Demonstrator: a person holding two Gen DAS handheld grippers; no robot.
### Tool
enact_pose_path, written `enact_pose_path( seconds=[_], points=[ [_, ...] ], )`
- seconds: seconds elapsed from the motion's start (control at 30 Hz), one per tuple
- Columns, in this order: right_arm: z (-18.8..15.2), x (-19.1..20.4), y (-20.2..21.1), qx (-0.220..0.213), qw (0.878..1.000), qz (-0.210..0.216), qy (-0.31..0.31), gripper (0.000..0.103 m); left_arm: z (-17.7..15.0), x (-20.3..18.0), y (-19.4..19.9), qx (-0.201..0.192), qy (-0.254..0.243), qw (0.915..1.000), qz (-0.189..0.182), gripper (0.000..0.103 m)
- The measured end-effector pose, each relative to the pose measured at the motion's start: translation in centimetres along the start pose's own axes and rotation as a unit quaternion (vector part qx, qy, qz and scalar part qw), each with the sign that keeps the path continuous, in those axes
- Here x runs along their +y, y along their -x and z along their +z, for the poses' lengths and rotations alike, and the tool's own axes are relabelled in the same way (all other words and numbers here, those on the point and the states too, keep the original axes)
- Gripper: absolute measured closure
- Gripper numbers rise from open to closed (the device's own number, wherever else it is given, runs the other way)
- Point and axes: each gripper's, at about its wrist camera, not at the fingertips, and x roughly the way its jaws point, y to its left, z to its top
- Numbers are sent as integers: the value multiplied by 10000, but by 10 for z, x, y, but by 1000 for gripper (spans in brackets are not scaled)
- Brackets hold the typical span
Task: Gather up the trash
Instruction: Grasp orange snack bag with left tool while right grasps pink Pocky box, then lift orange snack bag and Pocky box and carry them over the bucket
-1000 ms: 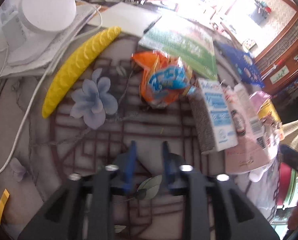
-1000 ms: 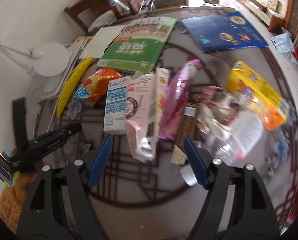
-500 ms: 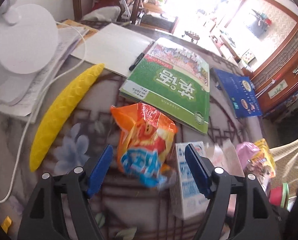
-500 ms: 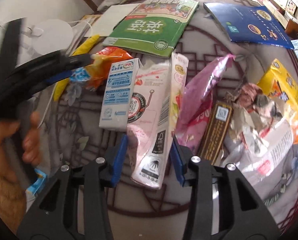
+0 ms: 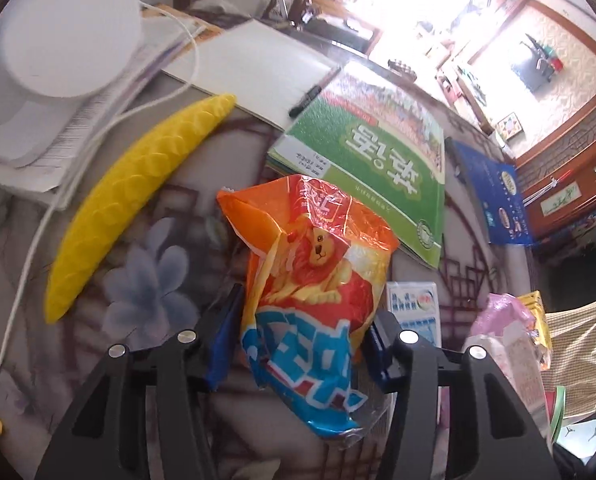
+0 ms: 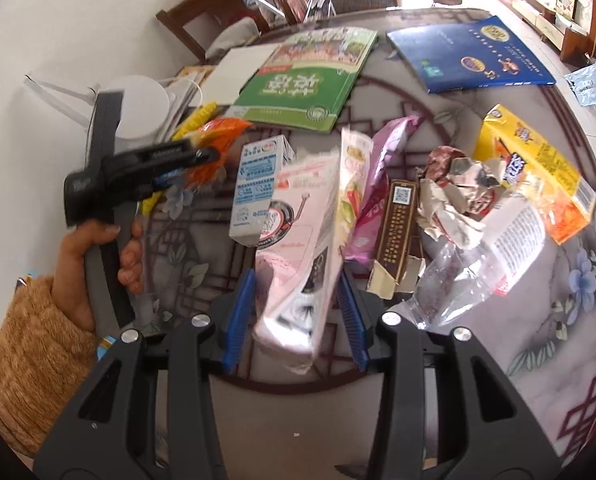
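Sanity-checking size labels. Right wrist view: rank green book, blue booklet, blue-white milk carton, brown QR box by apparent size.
1. green book; blue booklet looks about equal, so I won't rank them.
2. blue-white milk carton
3. brown QR box

The table [image 6: 517,344] has a grey cloth with dark lattice lines and blue flowers. At its far side lie a green book [image 6: 309,80], a blue book [image 6: 469,56] and a white pad [image 5: 254,68] with a black pen [image 5: 305,100] at the edge. A yellow curved case [image 5: 134,196] lies beside a white lamp base [image 5: 66,28] standing on papers. Nearer lie a milk carton [image 6: 258,184], a pink wrapper [image 6: 377,184], a brown box [image 6: 395,236], crumpled paper [image 6: 453,192], a yellow bag [image 6: 537,168] and a clear bottle [image 6: 477,264].
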Motion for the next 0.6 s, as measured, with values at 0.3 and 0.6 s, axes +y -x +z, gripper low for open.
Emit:
enact_pose_path(
  seconds=[0.3, 0.6],
  points=[
    [-14, 4, 32, -302, 9995, 19, 40, 63, -54, -21, 61, -218, -169, 9989, -368, 52],
    [-40, -4, 64, -532, 9985, -87, -102, 64, -92, -57, 85, -219, -550, 9959, -683, 52]
  ],
)
